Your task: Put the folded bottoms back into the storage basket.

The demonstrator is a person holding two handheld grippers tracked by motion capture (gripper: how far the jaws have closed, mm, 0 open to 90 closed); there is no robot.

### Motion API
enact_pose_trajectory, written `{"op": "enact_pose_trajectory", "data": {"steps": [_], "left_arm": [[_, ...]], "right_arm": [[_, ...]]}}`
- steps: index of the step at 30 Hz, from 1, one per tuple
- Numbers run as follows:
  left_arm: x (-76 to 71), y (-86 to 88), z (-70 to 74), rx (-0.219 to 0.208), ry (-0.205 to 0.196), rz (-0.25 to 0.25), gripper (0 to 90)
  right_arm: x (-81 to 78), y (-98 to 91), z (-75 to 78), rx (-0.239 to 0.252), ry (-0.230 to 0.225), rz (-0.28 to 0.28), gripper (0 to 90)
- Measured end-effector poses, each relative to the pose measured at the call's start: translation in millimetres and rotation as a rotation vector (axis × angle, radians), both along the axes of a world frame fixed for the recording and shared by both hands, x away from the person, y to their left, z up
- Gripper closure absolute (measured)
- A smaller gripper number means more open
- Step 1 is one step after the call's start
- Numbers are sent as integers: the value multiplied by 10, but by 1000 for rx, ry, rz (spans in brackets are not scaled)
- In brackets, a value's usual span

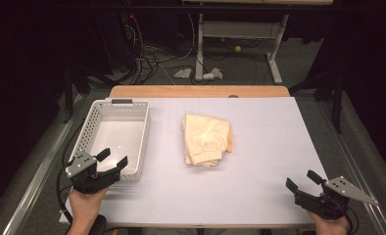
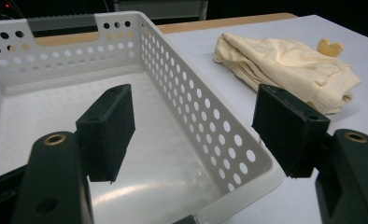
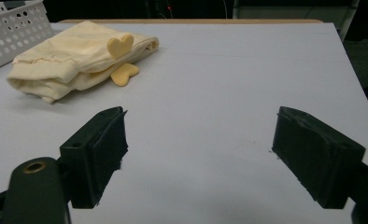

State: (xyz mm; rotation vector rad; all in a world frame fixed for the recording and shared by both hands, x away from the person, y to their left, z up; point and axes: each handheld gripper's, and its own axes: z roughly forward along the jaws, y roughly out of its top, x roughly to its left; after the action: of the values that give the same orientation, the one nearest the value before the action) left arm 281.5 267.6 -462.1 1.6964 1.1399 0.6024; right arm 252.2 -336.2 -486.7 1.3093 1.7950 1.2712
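R gripper jaws apart, yellow cloth beyond

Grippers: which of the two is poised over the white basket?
The left gripper: its open jaws straddle the white basket's near corner. The right gripper, also open, sits over bare table, away from the folded cream garment.

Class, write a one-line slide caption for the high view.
Folded cream garment mid-table, white basket left, both grippers open.

One white basket, one folded yellow garment and two grippers, left and right, are on one table.
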Motion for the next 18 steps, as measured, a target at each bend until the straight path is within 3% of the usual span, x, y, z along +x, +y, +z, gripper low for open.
{"op": "enact_pose_trajectory", "data": {"steps": [18], "left_arm": [[15,-96,14,1,-17,-23,287]], "right_arm": [[5,4,-1,-4,1,8,192]]}}
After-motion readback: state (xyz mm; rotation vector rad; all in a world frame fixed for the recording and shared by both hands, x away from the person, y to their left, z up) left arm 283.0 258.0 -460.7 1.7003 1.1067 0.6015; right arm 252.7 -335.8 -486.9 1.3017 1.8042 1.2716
